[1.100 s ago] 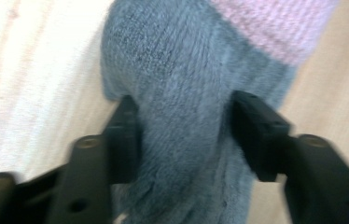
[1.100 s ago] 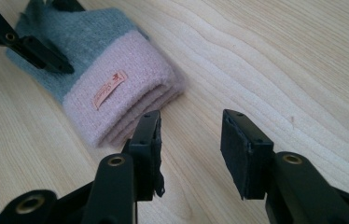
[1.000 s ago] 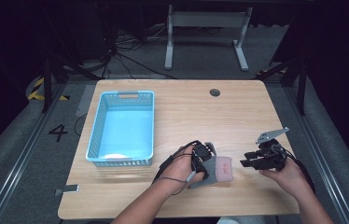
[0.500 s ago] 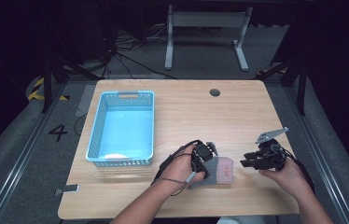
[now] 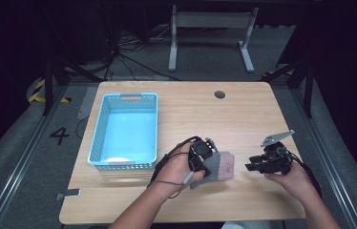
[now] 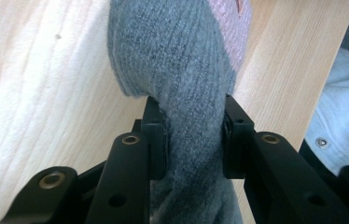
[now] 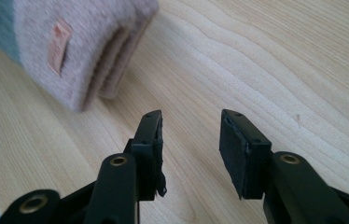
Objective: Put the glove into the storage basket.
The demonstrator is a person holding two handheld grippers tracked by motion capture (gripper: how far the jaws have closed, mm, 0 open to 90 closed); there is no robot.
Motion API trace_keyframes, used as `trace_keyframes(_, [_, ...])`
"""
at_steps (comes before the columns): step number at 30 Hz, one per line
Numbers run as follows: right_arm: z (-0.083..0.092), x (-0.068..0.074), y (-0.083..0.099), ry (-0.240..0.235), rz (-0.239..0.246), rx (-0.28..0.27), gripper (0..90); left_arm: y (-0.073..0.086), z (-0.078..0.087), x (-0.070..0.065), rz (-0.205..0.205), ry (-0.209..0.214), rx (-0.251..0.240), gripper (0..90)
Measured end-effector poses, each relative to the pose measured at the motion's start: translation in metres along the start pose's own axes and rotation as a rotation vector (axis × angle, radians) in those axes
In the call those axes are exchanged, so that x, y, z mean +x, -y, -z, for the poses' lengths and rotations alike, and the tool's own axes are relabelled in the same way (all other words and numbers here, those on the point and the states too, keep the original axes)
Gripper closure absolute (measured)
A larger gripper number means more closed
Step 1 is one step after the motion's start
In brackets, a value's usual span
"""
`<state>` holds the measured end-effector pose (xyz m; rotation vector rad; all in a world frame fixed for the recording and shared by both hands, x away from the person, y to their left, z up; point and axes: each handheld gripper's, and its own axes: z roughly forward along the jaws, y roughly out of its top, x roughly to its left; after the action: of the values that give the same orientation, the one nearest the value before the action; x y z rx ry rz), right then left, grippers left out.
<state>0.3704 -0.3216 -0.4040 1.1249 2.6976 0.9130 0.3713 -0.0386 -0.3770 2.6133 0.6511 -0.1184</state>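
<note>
Looking down from the high view, you have your left claw (image 5: 211,161) clamped on a grey-and-pink knitted sock (image 5: 220,166) near the front of the counter (image 5: 243,114), just right of the blue basket (image 5: 125,131); your right claw (image 5: 253,166) sits close beside the sock's pink end, apart from it. In the left gripper view, your left claw (image 6: 192,135) has its jaws pressing the grey knit of the sock (image 6: 182,70) from both sides after closing further on it, bunching the fabric above the counter (image 6: 46,93). In the right gripper view, your right claw (image 7: 189,135) stands open and holds nothing, with the sock's pink cuff (image 7: 79,42) lying ahead and to the left on the counter (image 7: 280,70).
</note>
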Motion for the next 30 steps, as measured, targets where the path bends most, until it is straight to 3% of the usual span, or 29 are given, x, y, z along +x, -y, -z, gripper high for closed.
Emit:
trace_keyframes(5, [0.0, -0.001, 0.001, 0.001, -0.006, 0.0, 59.9, 0.004, 0.017, 0.002, 0.018, -0.039, -0.006, 69.3])
trace_keyframes(17, [-0.003, -0.001, -0.005, -0.009, 0.01, -0.002, 59.6, 0.019, 0.047, 0.009, 0.042, -0.025, -0.049, 69.0])
trace_keyframes(24, [-0.01, -0.005, -0.016, -0.02, 0.028, 0.0, 59.4, 0.043, 0.072, 0.017, 0.116, -0.073, -0.105, 69.0])
trace_keyframes(30, [-0.014, -0.004, -0.018, -0.025, 0.034, 0.006, 59.3, 0.056, 0.09, 0.026, 0.143, -0.099, -0.129, 69.0])
